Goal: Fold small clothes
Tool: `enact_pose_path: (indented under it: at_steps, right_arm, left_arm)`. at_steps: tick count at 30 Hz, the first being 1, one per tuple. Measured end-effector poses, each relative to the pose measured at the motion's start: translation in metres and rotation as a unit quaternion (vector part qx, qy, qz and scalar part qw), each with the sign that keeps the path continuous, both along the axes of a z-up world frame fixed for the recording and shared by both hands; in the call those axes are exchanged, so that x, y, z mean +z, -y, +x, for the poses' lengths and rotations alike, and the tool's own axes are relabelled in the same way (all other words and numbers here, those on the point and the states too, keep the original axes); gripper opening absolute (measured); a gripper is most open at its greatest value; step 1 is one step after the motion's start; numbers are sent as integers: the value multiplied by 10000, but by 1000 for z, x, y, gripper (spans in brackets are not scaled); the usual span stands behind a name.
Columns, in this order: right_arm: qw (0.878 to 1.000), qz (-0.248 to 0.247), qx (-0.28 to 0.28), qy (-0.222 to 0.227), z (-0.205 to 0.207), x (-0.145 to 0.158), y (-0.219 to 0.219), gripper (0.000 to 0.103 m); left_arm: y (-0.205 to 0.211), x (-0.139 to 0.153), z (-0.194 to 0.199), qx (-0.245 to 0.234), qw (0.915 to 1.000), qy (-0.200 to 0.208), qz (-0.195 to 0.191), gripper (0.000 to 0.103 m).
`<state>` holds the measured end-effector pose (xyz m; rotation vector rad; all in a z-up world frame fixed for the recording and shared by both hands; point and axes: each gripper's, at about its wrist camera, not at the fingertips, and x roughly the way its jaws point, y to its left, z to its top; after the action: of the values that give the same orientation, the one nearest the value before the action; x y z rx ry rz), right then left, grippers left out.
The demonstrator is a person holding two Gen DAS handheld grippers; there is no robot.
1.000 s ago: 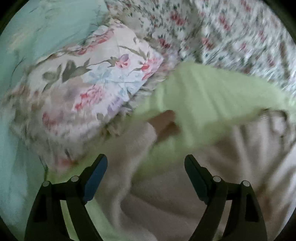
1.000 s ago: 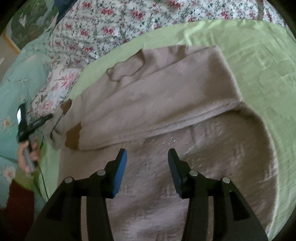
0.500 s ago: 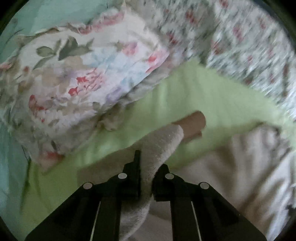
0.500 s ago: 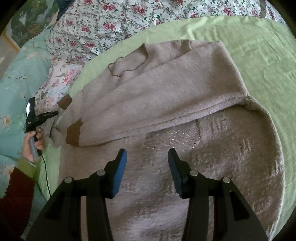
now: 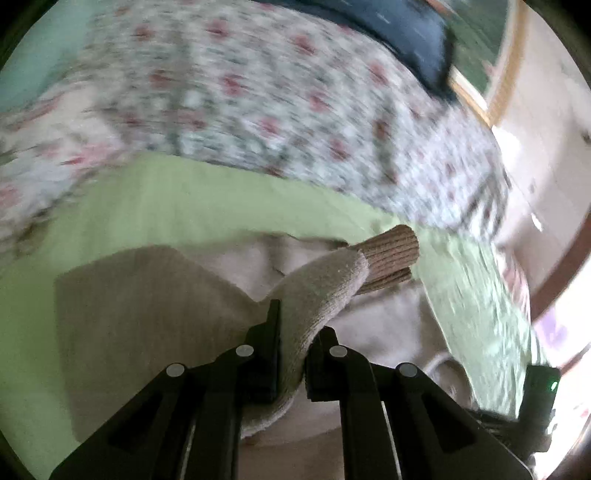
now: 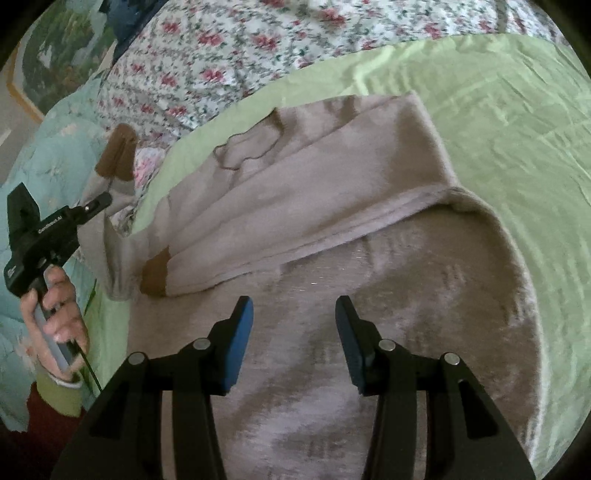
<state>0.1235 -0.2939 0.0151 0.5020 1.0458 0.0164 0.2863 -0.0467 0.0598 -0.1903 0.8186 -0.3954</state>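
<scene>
A beige knit sweater (image 6: pixel 369 236) lies spread on a green sheet (image 6: pixel 498 110), its right side folded over the body, brown cuff (image 6: pixel 155 277) resting near the left edge. My left gripper (image 5: pixel 293 332) is shut on the other sleeve (image 5: pixel 325 291) and holds it lifted, its ribbed brown cuff (image 5: pixel 391 254) sticking out past the fingers. It also shows in the right wrist view (image 6: pixel 98 201) at the far left, with the cuff (image 6: pixel 118 155) raised above it. My right gripper (image 6: pixel 293 328) is open and empty, just above the sweater's lower body.
A floral quilt (image 6: pixel 240 48) covers the bed beyond the green sheet. A turquoise blanket (image 6: pixel 55 147) lies at the left. A dark blue pillow (image 5: pixel 406 33) sits at the far back. A wooden bed edge (image 5: pixel 561 273) runs at the right.
My left gripper shut on the sleeve, lifted it off the sheet and swung right, towards the sweater body. The right gripper stayed open and hardly moved.
</scene>
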Motion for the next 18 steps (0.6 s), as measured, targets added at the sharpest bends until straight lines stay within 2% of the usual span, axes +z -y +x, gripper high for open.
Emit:
enact_pose_path:
  at_steps: [6, 12, 14, 15, 17, 18]
  right_arm:
    - [9998, 44, -190, -12, -8, -4, 18, 48]
    - [9993, 151, -334, 39, -6, -5, 29, 48]
    - [9992, 193, -352, 65, -4, -5, 30, 48]
    - [9991, 211, -355, 79, -3, -4, 30, 48]
    - [9990, 257, -361, 103, 0, -5, 28, 48]
    - [9989, 286, -361, 112, 3, -5, 27, 48]
  left_arm:
    - [74, -31, 0, -510, 9985, -97, 189, 9]
    - [103, -80, 14, -680, 9954, -513, 444, 10]
    - [105, -88, 11, -755, 9942, -616, 454, 13]
    - [105, -89, 8, -779, 9939, -630, 458, 16]
    - [102, -90, 3, -846, 9928, -687, 489, 32]
    - [100, -88, 0, -856, 9927, -684, 499, 48]
